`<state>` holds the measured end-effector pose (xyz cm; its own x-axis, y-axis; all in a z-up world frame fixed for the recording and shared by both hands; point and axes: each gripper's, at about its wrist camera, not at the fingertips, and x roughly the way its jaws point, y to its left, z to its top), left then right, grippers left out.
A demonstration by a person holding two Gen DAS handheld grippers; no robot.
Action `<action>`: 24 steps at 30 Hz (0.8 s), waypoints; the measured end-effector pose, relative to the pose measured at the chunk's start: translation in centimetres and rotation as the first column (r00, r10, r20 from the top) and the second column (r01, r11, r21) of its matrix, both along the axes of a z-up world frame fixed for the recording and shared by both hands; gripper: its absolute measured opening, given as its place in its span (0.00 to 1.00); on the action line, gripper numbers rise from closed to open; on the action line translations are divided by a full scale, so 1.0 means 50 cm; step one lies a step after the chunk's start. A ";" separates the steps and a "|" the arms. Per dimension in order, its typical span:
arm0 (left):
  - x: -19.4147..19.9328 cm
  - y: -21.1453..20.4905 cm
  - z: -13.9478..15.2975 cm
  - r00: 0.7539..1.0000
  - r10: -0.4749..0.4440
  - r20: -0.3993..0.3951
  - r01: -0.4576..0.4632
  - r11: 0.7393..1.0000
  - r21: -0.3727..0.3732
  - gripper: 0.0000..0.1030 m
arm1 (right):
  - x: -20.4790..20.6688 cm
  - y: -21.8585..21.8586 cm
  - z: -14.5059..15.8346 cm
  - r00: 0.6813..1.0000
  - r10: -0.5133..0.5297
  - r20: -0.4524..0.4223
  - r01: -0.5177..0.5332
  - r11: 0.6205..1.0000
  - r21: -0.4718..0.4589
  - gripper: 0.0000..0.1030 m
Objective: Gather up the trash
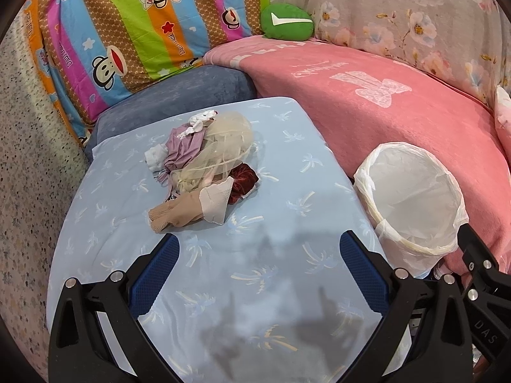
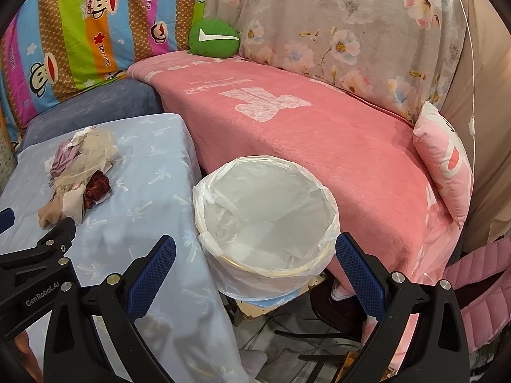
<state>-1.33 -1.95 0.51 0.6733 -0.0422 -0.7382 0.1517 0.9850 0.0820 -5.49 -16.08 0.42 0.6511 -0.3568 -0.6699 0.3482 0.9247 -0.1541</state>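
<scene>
From the left wrist, the left gripper (image 1: 258,245) is spread and empty; the heap of crumpled cloth and mesh scraps (image 1: 204,162) lies straight ahead on the pale blue palm-print sheet (image 1: 287,287), running near-to-far. From the right wrist, the right gripper (image 2: 255,249) (also spread) frames the white plastic-lined bin (image 2: 268,220); the heap sits far left, nearer the left gripper.

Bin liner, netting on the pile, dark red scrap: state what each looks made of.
Bin liner: thin plastic film, translucent white, slightly glossy, crinkled and folded over the rim.
Netting: sheer cream mesh, probably tulle or similar; the fabric beneath shows through it.
Dark red scrap: soft, napped cloth, velvet-like, judging by its deep sheen and crumpled folds; the exact fibre cannot be told.
</scene>
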 end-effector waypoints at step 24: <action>-0.007 -0.014 0.015 1.000 -0.018 0.016 0.018 1.000 -0.004 0.93 | -0.006 -0.013 0.022 1.000 -0.010 0.013 0.010 1.000 -0.008 0.94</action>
<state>-1.68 -2.65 1.26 0.6842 -0.0574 -0.7270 0.1682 0.9824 0.0807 -5.79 -16.73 1.52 0.6562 -0.3690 -0.6582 0.3596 0.9198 -0.1572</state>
